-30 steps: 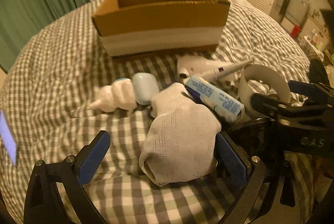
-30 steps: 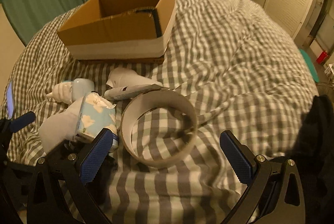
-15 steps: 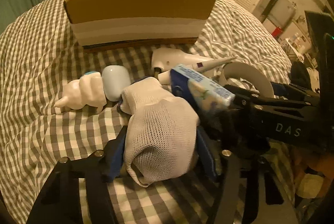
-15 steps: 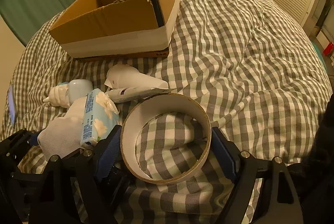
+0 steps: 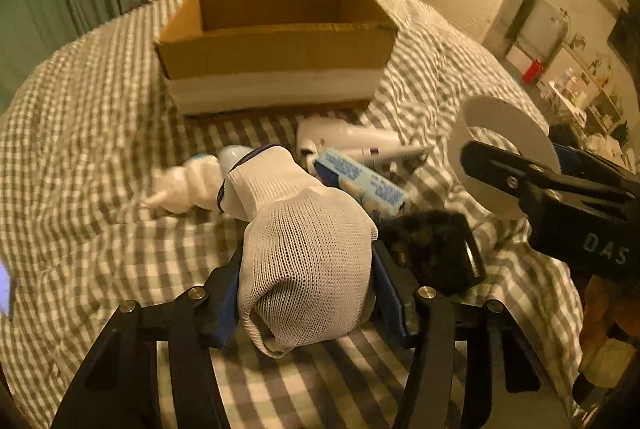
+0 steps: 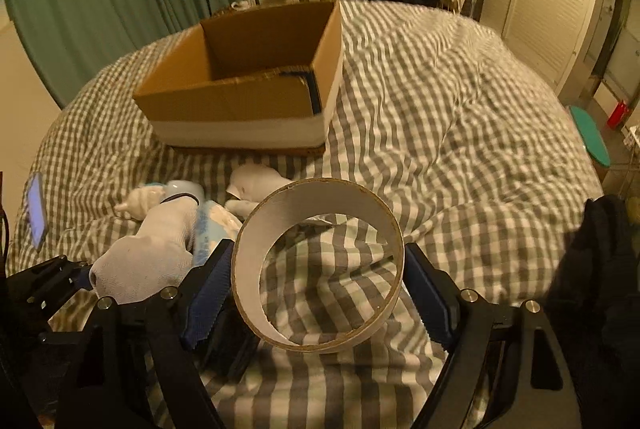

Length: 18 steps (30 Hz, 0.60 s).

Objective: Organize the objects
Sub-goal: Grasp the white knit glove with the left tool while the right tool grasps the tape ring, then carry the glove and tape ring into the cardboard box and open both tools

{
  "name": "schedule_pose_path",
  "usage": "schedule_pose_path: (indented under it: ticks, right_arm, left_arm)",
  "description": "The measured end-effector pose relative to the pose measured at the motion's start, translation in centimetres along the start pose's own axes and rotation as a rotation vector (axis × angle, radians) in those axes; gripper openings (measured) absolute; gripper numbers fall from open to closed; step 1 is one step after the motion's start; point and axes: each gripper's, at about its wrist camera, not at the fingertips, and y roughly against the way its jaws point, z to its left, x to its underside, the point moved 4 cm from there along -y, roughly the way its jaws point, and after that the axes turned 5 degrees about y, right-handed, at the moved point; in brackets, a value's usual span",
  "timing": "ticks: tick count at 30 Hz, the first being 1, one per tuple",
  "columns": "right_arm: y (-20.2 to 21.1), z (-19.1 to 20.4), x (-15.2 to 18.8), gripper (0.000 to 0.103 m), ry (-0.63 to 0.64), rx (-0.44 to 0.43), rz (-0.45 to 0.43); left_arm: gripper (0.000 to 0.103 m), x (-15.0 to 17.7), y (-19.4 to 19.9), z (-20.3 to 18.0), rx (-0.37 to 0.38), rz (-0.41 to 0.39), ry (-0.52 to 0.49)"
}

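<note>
Now my left gripper (image 5: pixel 306 293), jaws just closing, clamps the white glove (image 5: pixel 304 253); my right gripper (image 6: pixel 318 289) pinches the cardboard ring (image 6: pixel 256 229). Cardboard box (image 5: pixel 276 57) sits at twelve o'clock on the checked bedspread (image 6: pixel 440 117).

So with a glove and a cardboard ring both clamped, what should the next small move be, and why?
Probably carry both forward, over the cardboard box. The left tongs are pinched on the white glove and the right tongs span the cardboard ring. The box sits open just beyond the remaining clutter, so it looks like the natural drop-off.
</note>
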Motion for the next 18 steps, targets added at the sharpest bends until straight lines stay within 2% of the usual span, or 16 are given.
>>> schedule_pose_path:
  ticks: [10, 18]
  right_arm:
    - [6.8, 1.6, -1.4, 0.082, 0.045, 0.014, -0.137]
    - [11.6, 3.2, -3.2, 0.082, 0.091, 0.000, -0.241]
  left_arm:
    - [0.058, -2.1, 5.8, 0.6, -0.016, -0.136, 0.000]
    - [0.058, -5.9, 10.2, 1.7, -0.055, -0.253, -0.003]
